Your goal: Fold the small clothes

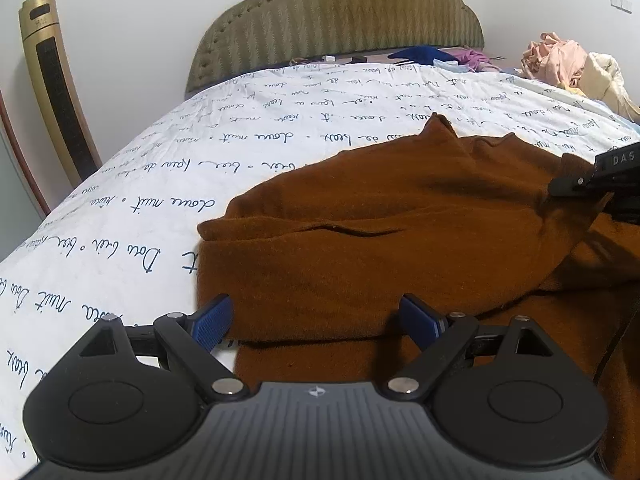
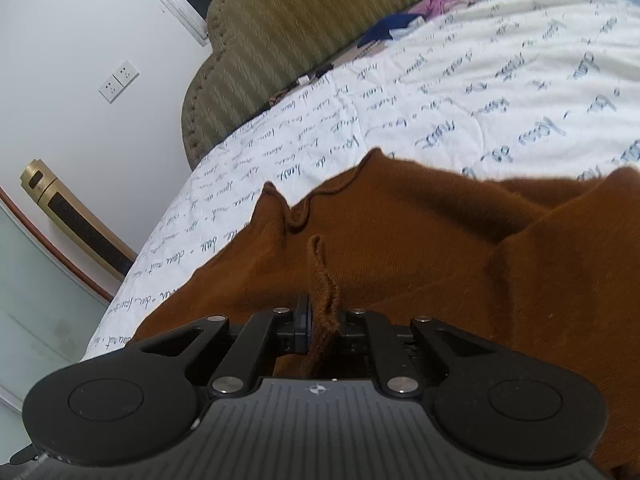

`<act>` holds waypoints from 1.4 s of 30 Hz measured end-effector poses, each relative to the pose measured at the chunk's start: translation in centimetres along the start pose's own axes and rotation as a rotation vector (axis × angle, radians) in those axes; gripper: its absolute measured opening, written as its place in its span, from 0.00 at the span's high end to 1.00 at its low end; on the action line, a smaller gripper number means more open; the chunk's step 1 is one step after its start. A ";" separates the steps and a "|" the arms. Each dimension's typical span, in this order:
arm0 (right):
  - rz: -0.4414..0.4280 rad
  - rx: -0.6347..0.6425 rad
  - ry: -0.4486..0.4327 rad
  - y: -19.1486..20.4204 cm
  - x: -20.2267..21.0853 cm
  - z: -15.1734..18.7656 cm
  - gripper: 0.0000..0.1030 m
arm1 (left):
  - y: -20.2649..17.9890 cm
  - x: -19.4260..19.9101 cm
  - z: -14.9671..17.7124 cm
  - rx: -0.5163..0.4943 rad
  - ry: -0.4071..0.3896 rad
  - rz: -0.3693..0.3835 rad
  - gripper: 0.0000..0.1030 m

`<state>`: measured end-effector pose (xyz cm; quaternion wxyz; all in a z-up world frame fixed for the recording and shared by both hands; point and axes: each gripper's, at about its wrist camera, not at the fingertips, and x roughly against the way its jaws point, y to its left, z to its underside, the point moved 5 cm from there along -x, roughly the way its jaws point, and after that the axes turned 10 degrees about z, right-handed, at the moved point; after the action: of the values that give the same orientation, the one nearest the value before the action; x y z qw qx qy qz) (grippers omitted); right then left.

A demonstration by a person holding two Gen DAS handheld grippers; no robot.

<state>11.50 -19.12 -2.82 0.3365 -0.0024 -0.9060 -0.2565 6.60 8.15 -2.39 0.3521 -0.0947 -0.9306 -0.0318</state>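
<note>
A brown knitted garment [image 1: 400, 240] lies partly folded on a white bedsheet with blue script [image 1: 180, 168]. My left gripper [image 1: 316, 320] is open, its blue-padded fingers [image 1: 212, 322] spread on either side of the garment's near folded edge. My right gripper [image 2: 322, 320] is shut on a pinched ridge of the brown garment [image 2: 440, 260], which bunches between its jaws. The right gripper also shows at the right edge of the left wrist view [image 1: 592, 184], gripping the cloth.
An olive padded headboard [image 1: 340, 20] stands at the far end of the bed. Loose clothes [image 1: 560, 64] are piled at the far right corner. A gold tower fan [image 1: 56, 92] stands by the wall on the left. The sheet extends left of the garment.
</note>
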 end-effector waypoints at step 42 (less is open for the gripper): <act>0.228 -0.014 -0.147 -8.2 2.7 -1.5 0.88 | 9.7 -7.9 -6.6 0.369 0.057 0.217 0.39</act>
<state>8.87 -27.43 -4.00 0.2960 -0.1264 -0.9204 -0.2219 18.58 15.57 -2.72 0.3912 -0.1270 -0.8946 0.1747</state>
